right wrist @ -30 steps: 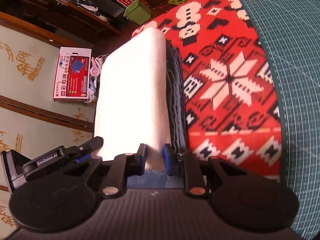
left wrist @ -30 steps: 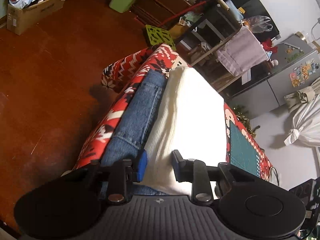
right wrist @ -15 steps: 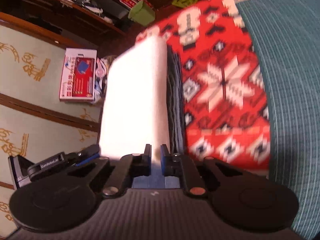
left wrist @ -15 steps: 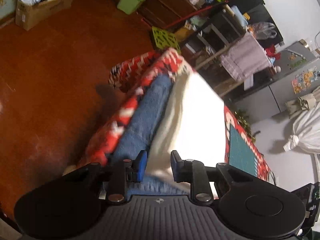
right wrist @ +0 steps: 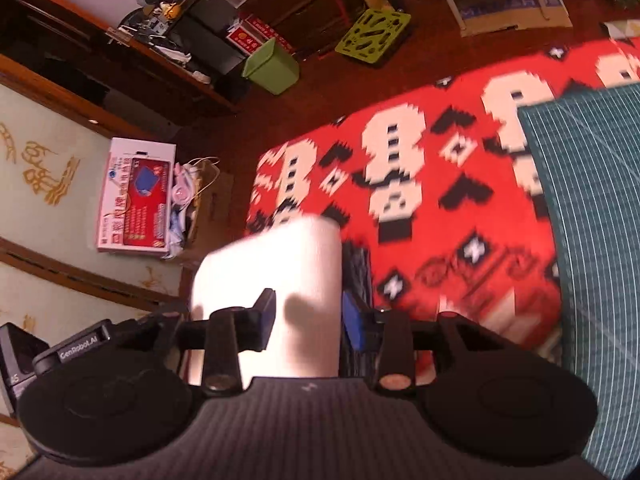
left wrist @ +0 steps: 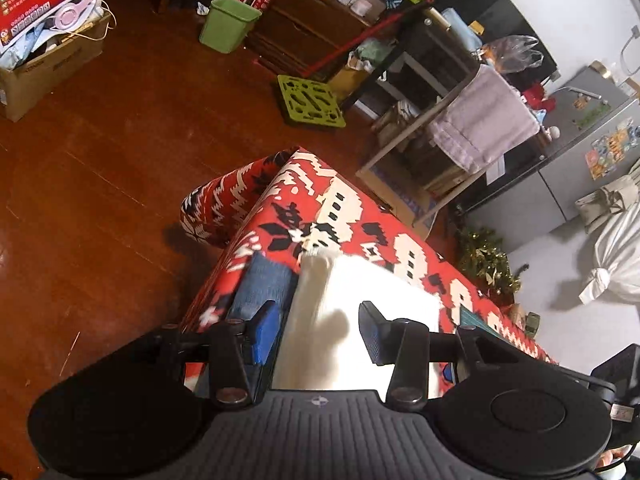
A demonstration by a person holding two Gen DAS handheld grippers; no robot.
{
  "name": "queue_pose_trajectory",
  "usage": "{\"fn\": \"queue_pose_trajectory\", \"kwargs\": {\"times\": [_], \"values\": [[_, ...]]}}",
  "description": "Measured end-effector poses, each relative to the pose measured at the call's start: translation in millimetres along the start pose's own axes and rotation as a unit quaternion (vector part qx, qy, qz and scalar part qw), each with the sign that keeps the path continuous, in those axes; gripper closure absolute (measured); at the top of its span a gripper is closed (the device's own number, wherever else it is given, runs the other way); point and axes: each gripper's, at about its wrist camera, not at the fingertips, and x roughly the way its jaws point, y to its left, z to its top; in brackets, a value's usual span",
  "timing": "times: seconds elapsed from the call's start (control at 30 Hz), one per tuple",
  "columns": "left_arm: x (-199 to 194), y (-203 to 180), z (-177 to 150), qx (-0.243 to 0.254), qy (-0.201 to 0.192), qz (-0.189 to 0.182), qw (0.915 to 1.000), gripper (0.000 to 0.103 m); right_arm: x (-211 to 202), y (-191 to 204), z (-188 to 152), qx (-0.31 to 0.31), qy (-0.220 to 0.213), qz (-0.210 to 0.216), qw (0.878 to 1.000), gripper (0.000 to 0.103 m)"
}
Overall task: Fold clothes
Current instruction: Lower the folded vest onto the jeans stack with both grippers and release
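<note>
Both tongs have let go and backed away, jaws spread wide now! Red patterned worktop (left wrist: 344, 216) carries the folded white garment (left wrist: 384, 320) stacked on folded jeans (left wrist: 262, 284) at its corner; left tongs (left wrist: 316, 332) and right tongs (right wrist: 308, 316) hover above, empty.

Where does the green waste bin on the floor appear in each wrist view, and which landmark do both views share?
Left wrist view: green waste bin upper left, on the floor beside dark drawers.
Right wrist view: green waste bin upper middle, tipped by the fisheye.
Shared landmark: folded white garment.
</note>
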Motion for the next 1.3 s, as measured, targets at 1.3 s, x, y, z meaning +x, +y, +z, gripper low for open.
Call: {"fn": "queue_pose_trajectory", "kwargs": {"times": [1.3], "values": [[-9, 8, -21, -0.012, 0.017, -0.022, 0.9995, 0.08, 5, -11, -26, 0.028, 0.015, 0.044, 0.999, 0.068]]}}
